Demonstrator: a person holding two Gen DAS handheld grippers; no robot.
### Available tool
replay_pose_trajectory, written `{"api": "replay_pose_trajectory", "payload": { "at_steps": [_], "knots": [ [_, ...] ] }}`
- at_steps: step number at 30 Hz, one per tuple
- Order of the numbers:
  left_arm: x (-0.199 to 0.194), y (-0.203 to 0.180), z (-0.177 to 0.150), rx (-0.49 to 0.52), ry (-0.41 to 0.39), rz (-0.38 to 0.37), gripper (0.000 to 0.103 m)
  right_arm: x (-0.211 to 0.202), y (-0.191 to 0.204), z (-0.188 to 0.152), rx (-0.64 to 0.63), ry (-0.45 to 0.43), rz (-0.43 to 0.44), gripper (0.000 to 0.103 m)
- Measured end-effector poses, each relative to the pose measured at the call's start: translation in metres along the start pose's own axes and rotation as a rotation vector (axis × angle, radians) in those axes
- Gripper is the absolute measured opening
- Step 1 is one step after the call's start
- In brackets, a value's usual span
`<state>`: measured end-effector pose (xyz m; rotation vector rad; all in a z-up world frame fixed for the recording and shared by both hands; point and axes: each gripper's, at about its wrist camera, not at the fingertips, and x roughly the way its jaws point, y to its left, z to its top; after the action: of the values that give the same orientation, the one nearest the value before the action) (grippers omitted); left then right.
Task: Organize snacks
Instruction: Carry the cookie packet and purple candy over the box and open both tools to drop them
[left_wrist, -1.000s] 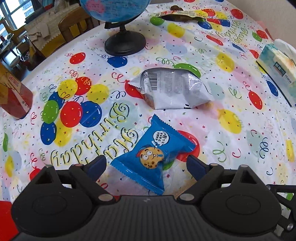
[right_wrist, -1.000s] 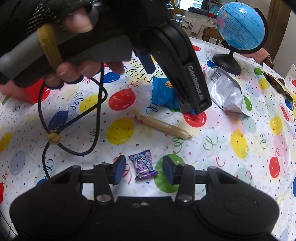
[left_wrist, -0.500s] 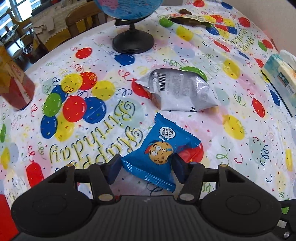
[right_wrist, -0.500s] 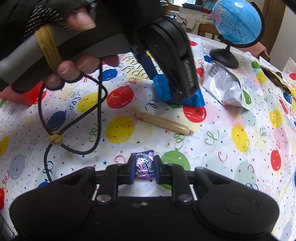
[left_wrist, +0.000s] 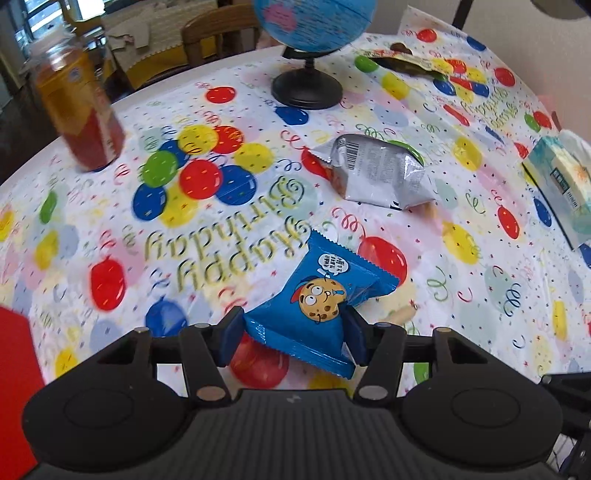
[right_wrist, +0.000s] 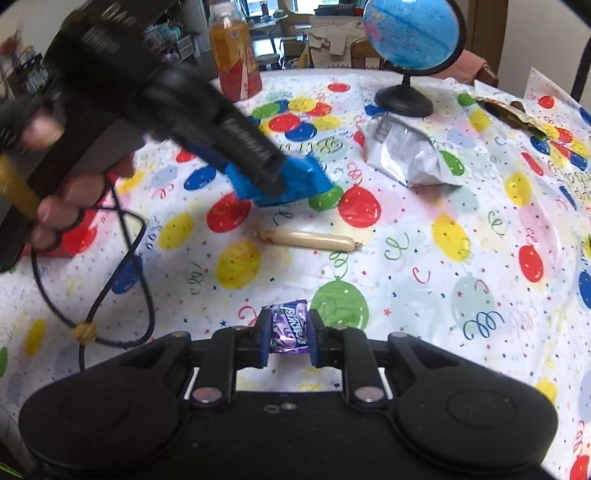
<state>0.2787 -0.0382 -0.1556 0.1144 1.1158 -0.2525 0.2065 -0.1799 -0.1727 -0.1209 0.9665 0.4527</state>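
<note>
My left gripper (left_wrist: 293, 338) is shut on a blue cookie packet (left_wrist: 317, 302) and holds it above the balloon tablecloth (left_wrist: 110, 229). From the right wrist view the same packet (right_wrist: 295, 181) hangs in the left gripper (right_wrist: 269, 173) over the table. My right gripper (right_wrist: 288, 339) is shut on a small purple candy wrapper (right_wrist: 290, 326), lifted off the cloth. A silver snack bag (left_wrist: 376, 173) lies beyond the packet, also seen in the right wrist view (right_wrist: 406, 151). A wrapped sausage stick (right_wrist: 310, 239) lies on the cloth between both grippers.
A globe on a black base (left_wrist: 308, 88) stands at the back. An orange drink bottle (left_wrist: 79, 110) stands at the far left. A tissue box (left_wrist: 561, 181) sits at the right edge. An open dark wrapper (left_wrist: 406, 61) lies far back. A red object (left_wrist: 14, 387) is at the near left.
Both grippers closed: the left on the blue cookie packet, the right on the purple candy. Both have lifted their items off the cloth, and the left has swung leftwards.
</note>
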Motion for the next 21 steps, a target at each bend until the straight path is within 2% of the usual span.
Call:
{"api": "replay_pose_trajectory", "payload": {
  "at_steps": [9,21],
  "knots": [
    [-0.058,0.022,-0.033,-0.099,-0.075,0.023,0.056,-0.037,0.016,0.006,0.019,-0.078,0.021,0.018],
    [-0.134,0.068,-0.085,-0.253,-0.153,0.051,0.056,-0.076,0.066,0.028,-0.025,-0.165,0.086,0.018]
  ]
}}
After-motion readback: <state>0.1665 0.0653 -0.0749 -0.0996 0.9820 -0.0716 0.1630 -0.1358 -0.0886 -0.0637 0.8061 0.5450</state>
